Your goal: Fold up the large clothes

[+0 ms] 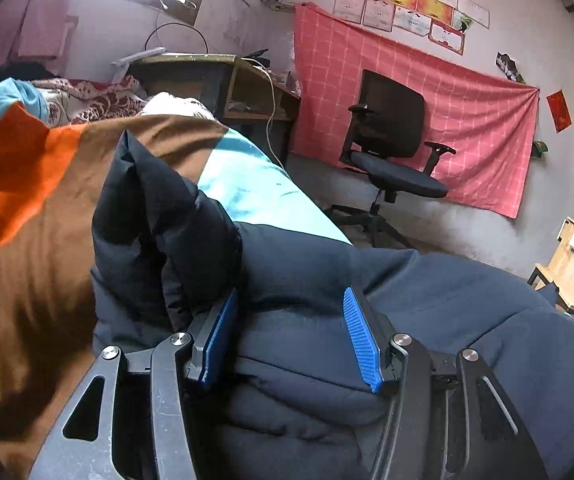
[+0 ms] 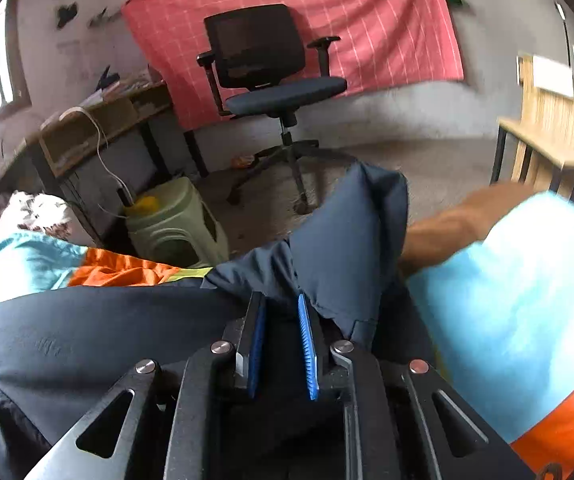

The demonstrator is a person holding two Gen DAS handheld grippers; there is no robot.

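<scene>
Right wrist view showed your right gripper point(image 2: 281, 344) pinching a raised flap of the dark jacket point(image 2: 87, 328), likely to carry it over. Your left gripper point(image 1: 291, 340) stood wide over the jacket on the bed point(image 1: 27, 208), holding nothing.

The dark jacket point(image 2: 87, 320) runs off the picture's bottom edge, and the bedspread point(image 2: 519, 280) looks blurry.

Lived-in bedroom at home, quilted bed point(image 1: 27, 184), cluttered desk point(image 1: 223, 80), office chair point(image 2: 271, 68), pink cloth point(image 1: 467, 120) pinned to wall (certificates point(image 1: 403, 4) above)
</scene>
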